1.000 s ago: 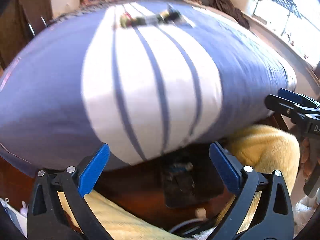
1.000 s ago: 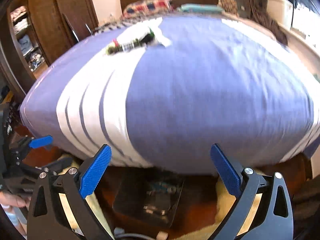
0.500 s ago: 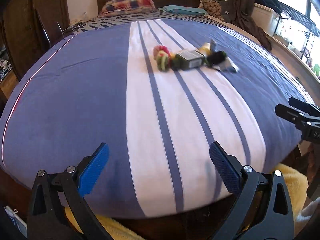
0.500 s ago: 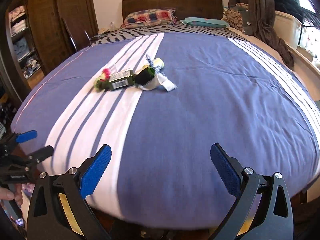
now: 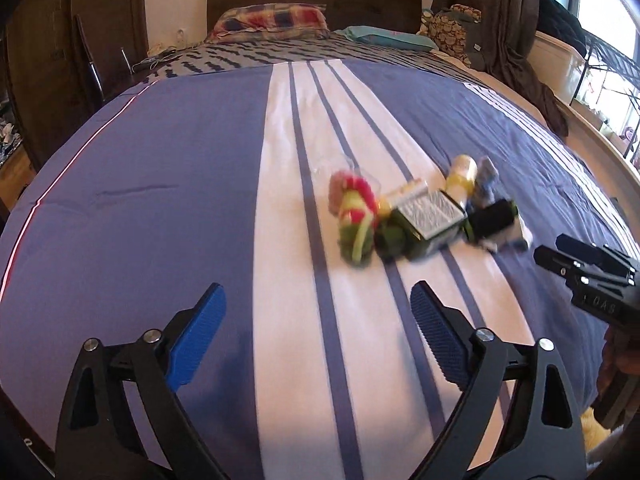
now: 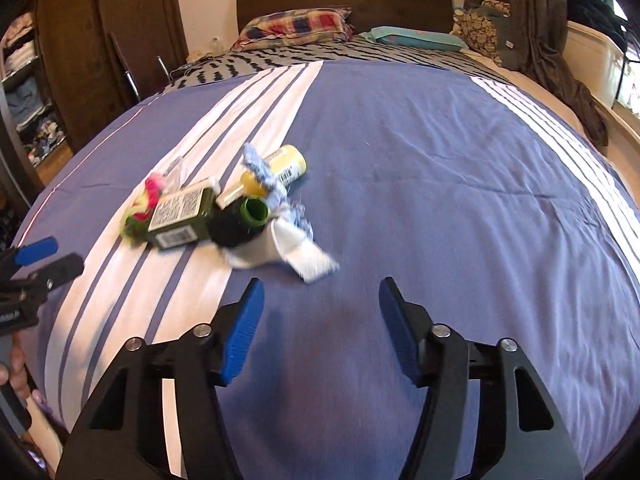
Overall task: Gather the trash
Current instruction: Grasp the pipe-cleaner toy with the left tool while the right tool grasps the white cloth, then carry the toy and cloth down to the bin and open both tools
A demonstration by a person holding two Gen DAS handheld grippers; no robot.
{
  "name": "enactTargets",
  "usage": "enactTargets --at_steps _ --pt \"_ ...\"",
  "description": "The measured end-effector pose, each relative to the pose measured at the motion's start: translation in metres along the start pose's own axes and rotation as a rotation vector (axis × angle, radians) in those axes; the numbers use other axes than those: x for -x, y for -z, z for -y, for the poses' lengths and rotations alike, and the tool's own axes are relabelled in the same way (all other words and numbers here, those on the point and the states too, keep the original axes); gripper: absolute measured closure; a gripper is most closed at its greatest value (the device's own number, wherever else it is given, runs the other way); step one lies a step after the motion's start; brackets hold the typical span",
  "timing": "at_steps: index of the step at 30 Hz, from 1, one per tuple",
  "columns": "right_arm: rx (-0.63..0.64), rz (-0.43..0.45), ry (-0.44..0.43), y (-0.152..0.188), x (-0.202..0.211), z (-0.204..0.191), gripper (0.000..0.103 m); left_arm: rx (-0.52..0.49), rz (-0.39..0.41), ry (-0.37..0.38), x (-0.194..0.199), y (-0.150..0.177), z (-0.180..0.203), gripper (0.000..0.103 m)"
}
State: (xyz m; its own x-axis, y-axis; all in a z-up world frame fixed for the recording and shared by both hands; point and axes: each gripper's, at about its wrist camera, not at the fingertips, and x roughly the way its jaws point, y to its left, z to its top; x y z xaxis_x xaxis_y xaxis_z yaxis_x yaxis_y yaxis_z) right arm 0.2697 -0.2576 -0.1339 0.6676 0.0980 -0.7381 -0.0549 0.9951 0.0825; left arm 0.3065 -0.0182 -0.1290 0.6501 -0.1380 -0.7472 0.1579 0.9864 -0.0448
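Jaws, left gripper (image 5: 318,336): wide apart, just been closing a little, nothing between them, only bed cover below.
Jaws, right gripper (image 6: 320,330): about half open, just been closing, empty.
Bearing: heap of mixed trash (image 6: 224,208) lies ahead and left of the right jaws, ahead and slightly right of the left jaws; neither touches it.
Nearer hand: right, by my reading; white crumpled paper (image 6: 296,252) lies closest to it.
Axis: dark green labelled box (image 5: 430,220) lies flat, long side running left to right across the blue-and-white striped bed (image 6: 460,184).
Far end: yellow plastic bottle (image 6: 286,166) on its side, pointing away and to the right.
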Motion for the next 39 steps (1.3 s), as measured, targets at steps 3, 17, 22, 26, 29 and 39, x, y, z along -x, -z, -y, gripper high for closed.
enactTargets --at_steps 3,17,22,26,29,39 --pt "0.017 -0.010 -0.008 -0.007 -0.010 -0.002 0.044 -0.001 -0.001 -0.007 -0.016 -0.015 0.002 0.023" --pt "0.076 -0.040 -0.063 -0.018 -0.036 -0.017 0.082 0.007 -0.080 0.050 -0.073 -0.036 0.001 0.047" --pt "0.086 -0.028 -0.073 -0.015 -0.028 -0.021 0.086 -0.019 -0.085 0.104 -0.067 -0.034 0.010 0.079" --pt "0.081 -0.011 -0.070 -0.008 -0.013 -0.021 0.087 -0.032 -0.074 0.101 -0.058 -0.028 0.014 0.083" --pt "0.079 0.017 -0.066 -0.002 0.009 -0.019 0.087 -0.045 -0.062 0.100 -0.042 -0.020 0.016 0.083" --pt "0.085 0.106 -0.066 0.012 0.081 -0.024 0.087 -0.058 0.032 0.096 0.043 0.008 0.022 0.083"
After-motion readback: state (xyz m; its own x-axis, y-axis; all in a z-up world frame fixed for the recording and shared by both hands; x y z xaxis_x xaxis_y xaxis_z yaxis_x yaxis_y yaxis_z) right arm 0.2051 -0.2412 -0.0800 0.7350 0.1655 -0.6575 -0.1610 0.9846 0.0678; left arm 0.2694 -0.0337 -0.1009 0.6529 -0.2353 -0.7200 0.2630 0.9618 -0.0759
